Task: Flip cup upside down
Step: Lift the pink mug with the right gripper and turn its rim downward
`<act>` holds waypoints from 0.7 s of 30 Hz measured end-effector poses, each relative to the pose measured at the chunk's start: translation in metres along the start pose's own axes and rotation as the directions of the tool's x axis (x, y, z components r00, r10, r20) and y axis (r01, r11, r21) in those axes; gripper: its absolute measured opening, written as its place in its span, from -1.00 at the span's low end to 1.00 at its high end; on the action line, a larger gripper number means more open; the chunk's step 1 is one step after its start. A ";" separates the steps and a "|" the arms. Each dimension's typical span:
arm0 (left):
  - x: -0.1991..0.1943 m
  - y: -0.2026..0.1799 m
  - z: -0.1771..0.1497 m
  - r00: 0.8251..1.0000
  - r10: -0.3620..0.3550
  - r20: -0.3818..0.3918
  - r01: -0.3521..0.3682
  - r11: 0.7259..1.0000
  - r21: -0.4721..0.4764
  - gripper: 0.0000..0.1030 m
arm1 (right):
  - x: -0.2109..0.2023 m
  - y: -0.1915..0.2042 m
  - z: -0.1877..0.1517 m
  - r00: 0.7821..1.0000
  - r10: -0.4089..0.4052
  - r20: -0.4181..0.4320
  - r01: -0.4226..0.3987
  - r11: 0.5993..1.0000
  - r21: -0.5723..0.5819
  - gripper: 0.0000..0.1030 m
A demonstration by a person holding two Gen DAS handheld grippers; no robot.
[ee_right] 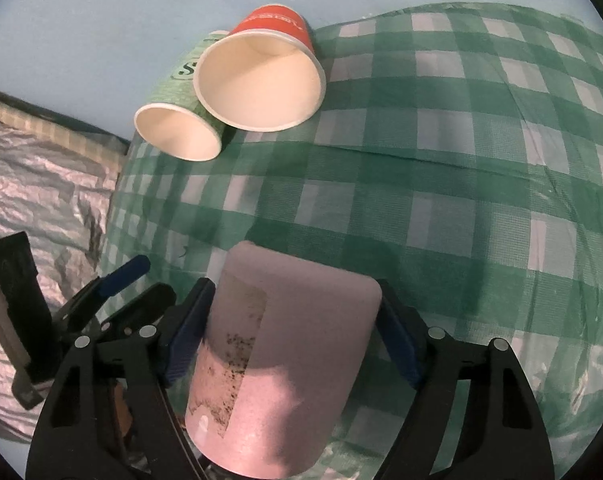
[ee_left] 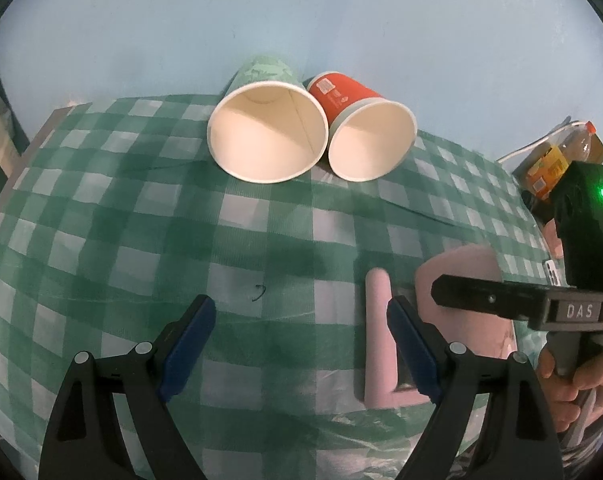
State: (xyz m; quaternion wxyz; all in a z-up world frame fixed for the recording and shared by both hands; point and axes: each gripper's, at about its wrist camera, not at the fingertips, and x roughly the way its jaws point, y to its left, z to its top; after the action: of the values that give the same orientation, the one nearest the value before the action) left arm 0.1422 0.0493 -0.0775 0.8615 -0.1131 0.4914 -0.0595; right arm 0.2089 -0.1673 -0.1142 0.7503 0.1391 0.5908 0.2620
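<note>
A pink mug [ee_right: 285,352] sits between the blue pads of my right gripper [ee_right: 293,336], which is shut on its sides. Its base faces away from the camera, so it looks upside down or tipped over the green checked cloth [ee_right: 461,184]. In the left wrist view the same mug [ee_left: 461,276] and its handle [ee_left: 377,328] show at lower right, with the right gripper's finger [ee_left: 497,298] across it. My left gripper [ee_left: 301,344] is open and empty, just left of the mug's handle.
A green paper cup [ee_left: 267,136] and a red paper cup [ee_left: 365,132] stand at the table's far edge against the pale blue wall; they also show in the right wrist view, green cup [ee_right: 177,120] and red cup [ee_right: 261,76]. A bottle and boxes [ee_left: 561,156] lie at the right. A crinkled grey sheet [ee_right: 41,184] lies left of the table.
</note>
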 end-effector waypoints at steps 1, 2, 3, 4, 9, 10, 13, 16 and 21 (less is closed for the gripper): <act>-0.002 0.000 0.000 1.000 0.000 0.007 0.000 1.000 -0.005 0.72 | -0.001 0.001 0.000 1.000 0.006 0.006 -0.006 1.000 -0.006 0.49; -0.003 0.000 0.001 1.000 0.000 0.012 0.000 1.000 -0.006 0.72 | -0.004 0.003 -0.001 1.000 0.017 0.017 -0.017 1.000 -0.019 0.46; -0.006 -0.001 0.001 1.000 -0.002 0.019 0.002 1.000 -0.007 0.72 | -0.008 0.005 -0.003 0.999 0.022 0.032 -0.021 0.999 -0.032 0.45; -0.008 -0.001 0.002 1.000 -0.005 0.028 0.005 1.000 -0.011 0.72 | -0.012 0.008 -0.005 0.999 0.020 0.051 -0.017 0.998 -0.054 0.44; -0.022 0.001 0.001 0.997 -0.007 0.080 0.011 0.999 -0.046 0.72 | -0.033 0.024 -0.022 0.986 -0.011 0.168 0.040 0.984 -0.172 0.43; -0.025 0.001 0.001 0.996 0.006 0.091 -0.002 0.999 -0.049 0.73 | -0.036 0.026 -0.025 0.981 -0.012 0.191 0.048 0.981 -0.188 0.43; -0.032 -0.001 0.000 0.990 0.050 0.130 -0.044 0.998 -0.045 0.73 | -0.048 0.036 -0.036 0.949 -0.037 0.312 0.122 0.958 -0.260 0.42; -0.037 -0.003 -0.001 0.988 0.051 0.147 -0.044 0.998 -0.054 0.75 | -0.056 0.052 -0.046 0.880 -0.095 0.466 0.264 0.913 -0.312 0.41; -0.047 -0.002 -0.008 0.977 0.078 0.198 -0.061 0.994 -0.090 0.75 | -0.055 0.069 -0.059 0.775 -0.133 0.617 0.406 0.854 -0.325 0.41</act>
State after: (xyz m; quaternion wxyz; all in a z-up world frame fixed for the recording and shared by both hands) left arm 0.1119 0.0562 -0.0416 0.9029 -0.1372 0.4074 0.0031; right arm 0.1277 -0.1476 -0.0492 0.9342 -0.0506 0.2756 0.2209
